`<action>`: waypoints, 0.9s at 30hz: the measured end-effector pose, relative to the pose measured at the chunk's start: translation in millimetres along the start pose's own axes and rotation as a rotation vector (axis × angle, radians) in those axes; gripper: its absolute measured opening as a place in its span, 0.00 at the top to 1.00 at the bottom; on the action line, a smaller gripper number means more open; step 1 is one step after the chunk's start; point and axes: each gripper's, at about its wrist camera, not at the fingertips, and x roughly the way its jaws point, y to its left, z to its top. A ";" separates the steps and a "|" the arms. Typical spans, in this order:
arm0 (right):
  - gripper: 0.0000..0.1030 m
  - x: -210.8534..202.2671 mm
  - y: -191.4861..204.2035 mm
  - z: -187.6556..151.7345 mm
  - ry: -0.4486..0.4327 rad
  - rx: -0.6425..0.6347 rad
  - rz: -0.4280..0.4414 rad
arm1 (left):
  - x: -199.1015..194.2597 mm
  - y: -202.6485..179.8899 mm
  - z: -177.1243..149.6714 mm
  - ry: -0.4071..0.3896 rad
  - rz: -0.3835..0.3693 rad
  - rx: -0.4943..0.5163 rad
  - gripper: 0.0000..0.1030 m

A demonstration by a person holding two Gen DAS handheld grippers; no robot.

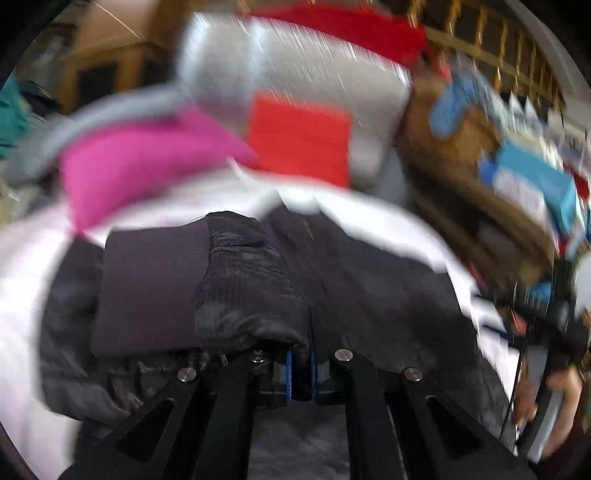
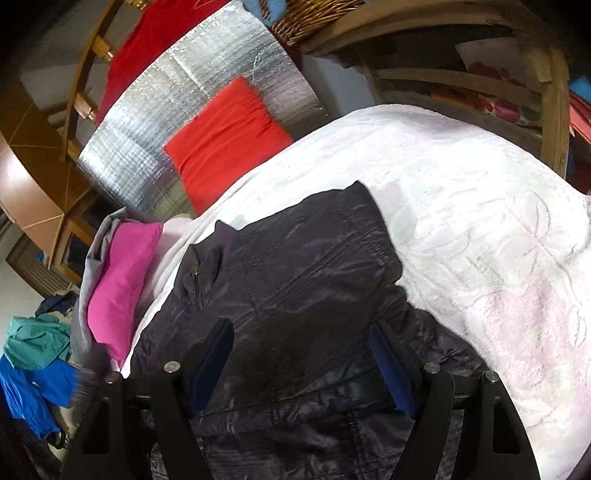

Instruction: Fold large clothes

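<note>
At the far left of the right wrist view a heap of blue and teal clothes [image 2: 35, 373] lies on the floor, off the bed. Just right of it a pink pillow [image 2: 123, 284] leans at the bed's left edge, against a grey cushion. Behind them a silver foil-quilted panel [image 2: 155, 140] stands at the head of the bed with a folded orange-red garment [image 2: 225, 136] resting on it and a red cloth [image 2: 155, 48] hanging above.

The dark jacket [image 2: 291, 295] lies spread on the white bedspread [image 2: 480, 206], its collar toward the pink pillow and its body along the near edge. The right gripper [image 2: 301, 363] hovers over the jacket's lower part with its blue-padded fingers [image 2: 391, 369] spread wide, nothing between them. A wicker basket [image 2: 314, 14] and a wooden shelf frame [image 2: 550, 96] stand beyond the bed's far right corner.

The left wrist view is heavily blurred. There the left gripper [image 1: 301, 373] is clenched on a ribbed cuff of the jacket [image 1: 251, 288], which bunches up in front of the camera and hides the middle of the garment. Only this view shows a person's hand [image 1: 554, 402] at the right edge holding the other tool.
</note>
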 end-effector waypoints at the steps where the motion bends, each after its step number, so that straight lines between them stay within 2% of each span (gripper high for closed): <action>1: 0.23 0.2 -1.5 0.8 0.004 0.003 0.002 | 10.7 -4.2 -3.8 0.052 -0.006 0.005 0.91; 4: 0.23 2.9 -5.2 3.0 0.025 0.016 0.009 | 32.8 -9.3 -16.3 0.214 -0.034 -0.011 0.80; 6: 0.23 4.9 -6.0 3.4 0.044 0.024 0.017 | 21.7 -8.2 -14.3 0.246 -0.090 -0.026 0.70; 8: 0.23 4.9 -4.2 3.2 0.050 0.026 0.039 | 3.9 -4.2 -9.8 0.257 -0.178 -0.026 0.50; 9: 0.23 4.3 -2.4 2.6 0.051 0.023 0.049 | -11.0 0.6 -6.8 0.256 -0.234 -0.030 0.47; 12: 0.23 0.9 11.7 -1.6 0.056 -0.017 0.105 | -50.9 20.6 -1.1 0.208 -0.305 -0.044 0.43; 14: 0.23 -0.2 29.1 -8.0 0.074 -0.073 0.142 | -81.9 36.0 2.0 0.162 -0.361 -0.047 0.34; 16: 0.22 0.1 49.0 -16.8 0.092 -0.139 0.169 | -107.6 50.0 4.2 0.125 -0.427 -0.057 0.32; 18: 0.22 -0.6 69.7 -28.6 0.116 -0.208 0.203 | -120.6 67.1 6.8 0.074 -0.445 -0.085 0.31; 20: 0.22 -1.8 95.3 -43.4 0.151 -0.300 0.259 | -131.9 95.0 11.1 0.025 -0.385 -0.146 0.27; 22: 0.22 -4.1 119.4 -60.9 0.181 -0.396 0.298 | -133.8 125.6 10.0 0.000 -0.281 -0.236 0.27; 23: 0.22 -4.6 131.7 -71.0 0.194 -0.443 0.315 | -130.2 147.1 7.5 -0.005 -0.195 -0.319 0.27; 26: 0.21 -1.6 164.5 -104.8 0.236 -0.578 0.343 | -120.0 180.2 0.7 0.010 -0.047 -0.452 0.27; 27: 0.21 0.6 171.7 -114.6 0.248 -0.614 0.347 | -114.6 183.0 -0.3 0.017 -0.029 -0.464 0.27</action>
